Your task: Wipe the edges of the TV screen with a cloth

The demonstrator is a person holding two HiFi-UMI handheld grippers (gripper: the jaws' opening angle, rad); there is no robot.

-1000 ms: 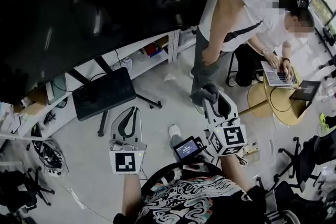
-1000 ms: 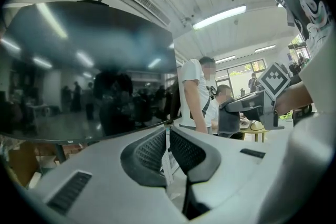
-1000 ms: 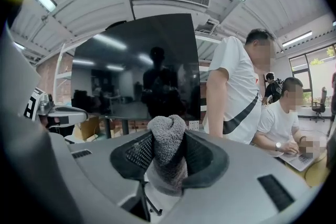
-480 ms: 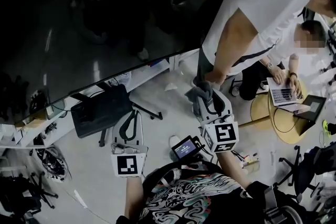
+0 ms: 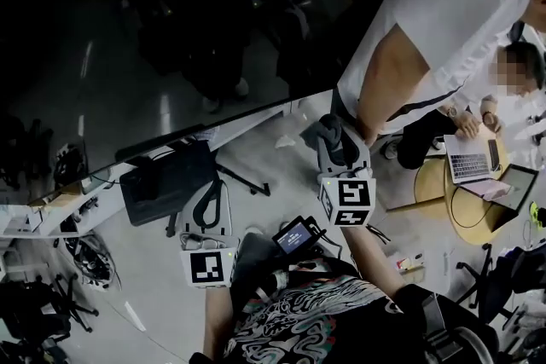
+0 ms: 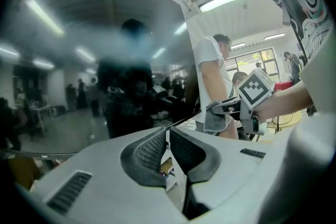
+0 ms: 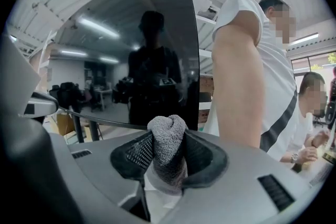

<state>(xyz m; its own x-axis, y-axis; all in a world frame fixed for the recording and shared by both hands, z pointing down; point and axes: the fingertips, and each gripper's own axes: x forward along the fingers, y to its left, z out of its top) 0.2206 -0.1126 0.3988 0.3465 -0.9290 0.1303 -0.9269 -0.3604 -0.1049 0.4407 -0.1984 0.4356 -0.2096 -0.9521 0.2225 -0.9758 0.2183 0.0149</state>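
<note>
The TV screen (image 5: 171, 30) is a big dark glossy panel across the top of the head view, its lower edge slanting up to a right corner near my right gripper. My right gripper (image 5: 337, 145) is shut on a rolled grey cloth (image 5: 328, 132), held just below that lower right corner. In the right gripper view the cloth (image 7: 167, 155) bulges out between the jaws, with the TV screen (image 7: 131, 50) and its right edge straight ahead. My left gripper (image 5: 213, 187) hangs lower left, below the screen, shut with nothing in it. The left gripper (image 6: 168, 139) faces the TV screen (image 6: 79, 71).
A person in a white shirt (image 5: 444, 21) stands close to the right of the screen. A seated person works at a laptop (image 5: 473, 158) on a round table (image 5: 461, 200). A black stand base (image 5: 171, 179) and a white shelf (image 5: 51, 213) lie under the screen.
My right gripper with the cloth has moved up and a little left toward the screen's lower right corner. The left gripper has barely moved.
</note>
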